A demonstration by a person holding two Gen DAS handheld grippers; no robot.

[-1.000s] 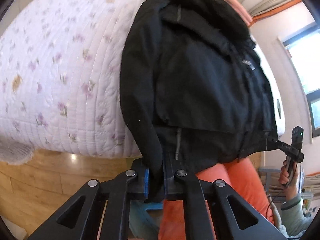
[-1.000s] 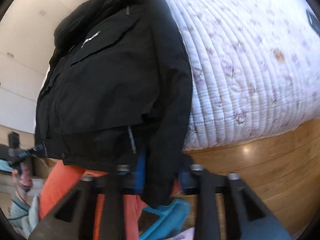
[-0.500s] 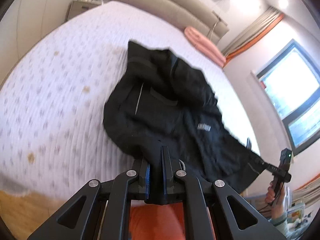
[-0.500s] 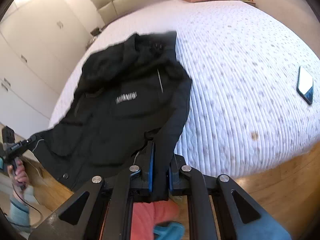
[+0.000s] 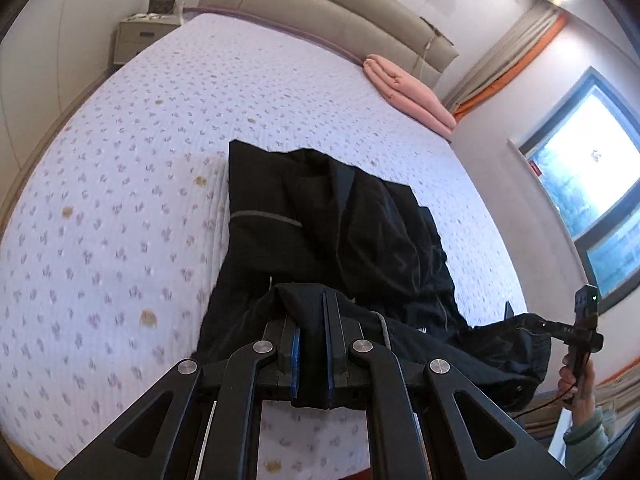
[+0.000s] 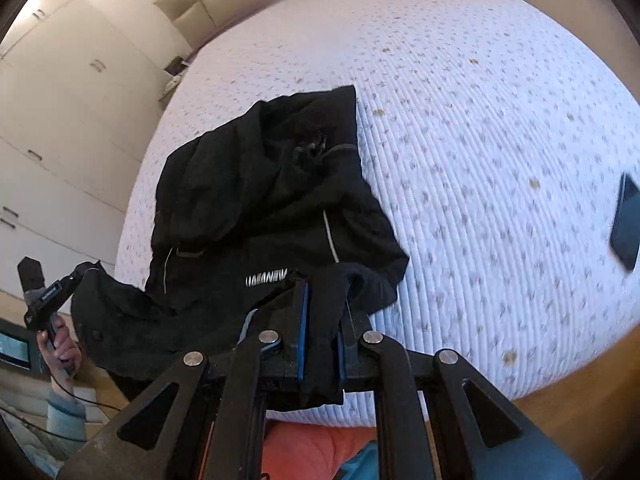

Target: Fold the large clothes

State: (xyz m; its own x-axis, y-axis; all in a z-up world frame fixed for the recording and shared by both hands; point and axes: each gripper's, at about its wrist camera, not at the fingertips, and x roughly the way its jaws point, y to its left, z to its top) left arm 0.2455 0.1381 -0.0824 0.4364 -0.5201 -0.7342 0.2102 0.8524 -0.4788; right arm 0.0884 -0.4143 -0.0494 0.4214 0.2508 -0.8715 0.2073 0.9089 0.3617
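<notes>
Left gripper [image 5: 311, 354] is clamped on a fold of the black jacket [image 5: 320, 216] hem, cloth pinched between its blue pads [image 5: 295, 354]. Right gripper [image 6: 320, 344] is clamped on another part of the hem, cloth bunched between the fingers. The hem is lifted off the bed [image 5: 120, 184]; the jacket's upper part lies on the floral quilt, hood rumpled, white logo [image 6: 266, 279] showing. A dark phone [image 6: 626, 226] lies on the quilt well apart from the jacket. Folded pink blanket [image 5: 408, 94] sits by the headboard [image 5: 320, 12].
</notes>
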